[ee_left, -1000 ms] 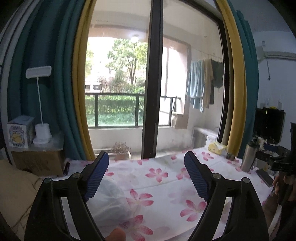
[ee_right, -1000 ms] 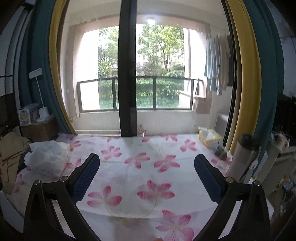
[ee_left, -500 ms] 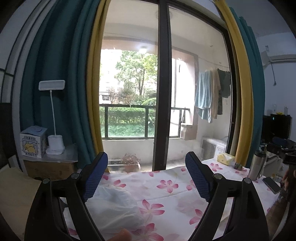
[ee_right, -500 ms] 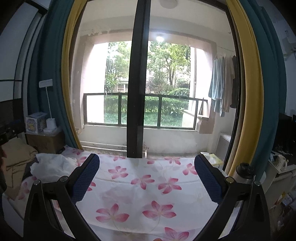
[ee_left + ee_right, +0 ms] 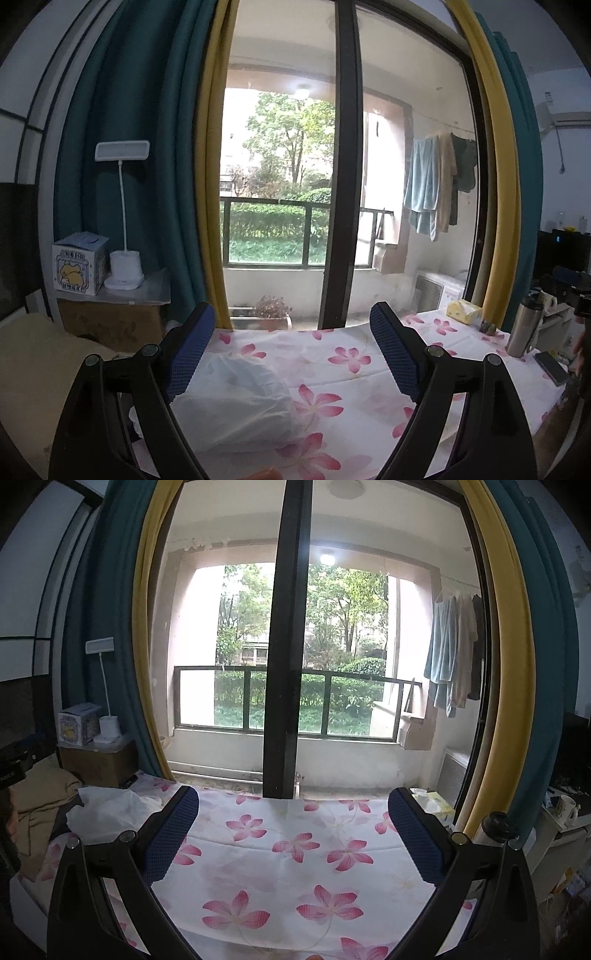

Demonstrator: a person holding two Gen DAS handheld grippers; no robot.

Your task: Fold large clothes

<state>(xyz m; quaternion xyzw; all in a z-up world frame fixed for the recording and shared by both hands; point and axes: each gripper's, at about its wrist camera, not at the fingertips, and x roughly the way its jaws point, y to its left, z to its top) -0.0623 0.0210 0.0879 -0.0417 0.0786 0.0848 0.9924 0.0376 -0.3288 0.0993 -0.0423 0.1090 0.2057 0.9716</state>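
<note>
Clothes (image 5: 236,402) sit in a white crumpled heap on the flower sheet (image 5: 295,871), near its left end, not folded at all. Left gripper (image 5: 291,350) hangs above the heap, wide apart and holding nothing. Right gripper (image 5: 291,834) is wide too, over bare sheet. All the folding is left to do

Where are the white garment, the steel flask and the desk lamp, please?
White garment (image 5: 240,402), left wrist view, middle of the bundle.
Steel flask (image 5: 521,328), left wrist view, body.
Desk lamp (image 5: 125,275), left wrist view, base.
</note>
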